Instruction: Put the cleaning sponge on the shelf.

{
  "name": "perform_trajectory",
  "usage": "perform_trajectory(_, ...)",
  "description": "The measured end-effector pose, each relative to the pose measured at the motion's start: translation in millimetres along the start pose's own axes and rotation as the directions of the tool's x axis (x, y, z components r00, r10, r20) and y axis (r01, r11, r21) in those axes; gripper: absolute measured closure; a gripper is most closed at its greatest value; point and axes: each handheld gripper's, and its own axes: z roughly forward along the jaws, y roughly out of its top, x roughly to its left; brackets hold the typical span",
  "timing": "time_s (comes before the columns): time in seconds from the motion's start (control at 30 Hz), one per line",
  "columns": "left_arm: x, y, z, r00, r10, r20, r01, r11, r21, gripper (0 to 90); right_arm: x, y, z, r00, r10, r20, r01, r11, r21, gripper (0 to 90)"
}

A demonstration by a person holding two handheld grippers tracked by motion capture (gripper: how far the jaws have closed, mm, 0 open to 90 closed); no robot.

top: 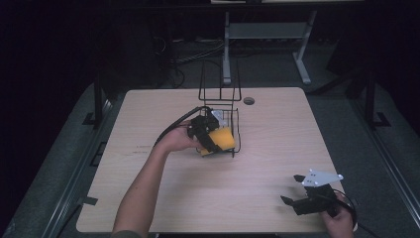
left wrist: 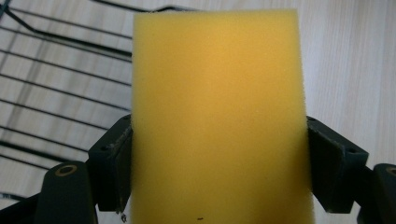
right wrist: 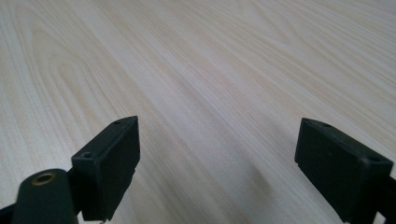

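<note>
A yellow sponge is clamped between the jaws of my left gripper, which is shut on its two sides. In the high view the sponge hangs at the front edge of a black wire rack near the table's middle. The left gripper view has the rack's wires lying to the left of the sponge. My right gripper rests low over the table near its front right corner, jaws wide apart with nothing between them.
The light wooden table has bare room to the left, front and right of the rack. A round cable hole sits near the far edge. Beyond the table stand a desk frame and cables on a dark floor.
</note>
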Motion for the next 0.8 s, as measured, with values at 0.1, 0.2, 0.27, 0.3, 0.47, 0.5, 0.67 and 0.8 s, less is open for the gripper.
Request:
perform_trajectory(0.1,3.3,0.0,3.3,1.0000,-0.003,0.004,0.003,1.0000,-0.009,21.6,-0.1,0.0,-0.3,1.0000,0.004,0.000,-0.004,1.000,-0.003,13.8)
perform_trajectory(0.2,8.2,-0.8,5.8,1.0000,-0.002,0.004,0.002,0.9999,-0.017,21.6,-1.3,-0.2,-0.4,1.0000,0.005,0.001,-0.005,1.000,-0.002,13.8)
perform_trajectory(0.27,8.8,-0.9,6.6,1.0000,-0.006,0.005,0.006,0.9998,-0.020,21.6,-1.3,-0.2,-0.3,1.0000,0.005,0.002,-0.005,1.000,-0.002,13.8)
perform_trajectory(0.3,9.3,-1.0,7.4,1.0000,-0.006,0.006,0.006,0.9998,-0.017,21.6,-1.2,-0.2,0.0,1.0000,0.005,0.002,-0.005,1.000,0.001,13.8)
perform_trajectory(0.47,12.8,1.3,8.1,1.0000,-0.001,0.001,0.001,0.9999,0.013,21.6,-0.6,0.2,0.9,1.0000,0.005,-0.001,-0.005,1.000,0.002,13.8)
perform_trajectory(0.5,12.6,3.1,7.2,1.0000,0.000,0.000,0.000,0.9998,0.022,21.6,-0.6,0.2,0.9,1.0000,0.005,-0.001,-0.005,1.000,0.002,13.8)
perform_trajectory(0.67,16.1,10.5,8.2,1.0000,0.004,0.003,-0.005,0.9997,0.026,21.6,-0.4,0.0,0.6,1.0000,0.007,-0.003,-0.007,1.000,-0.001,13.8)
perform_trajectory(0.8,18.5,15.1,9.5,0.9999,0.008,0.010,-0.008,1.0000,-0.001,21.6,-1.7,-1.0,0.2,1.0000,0.007,0.003,-0.007,1.000,0.004,13.8)
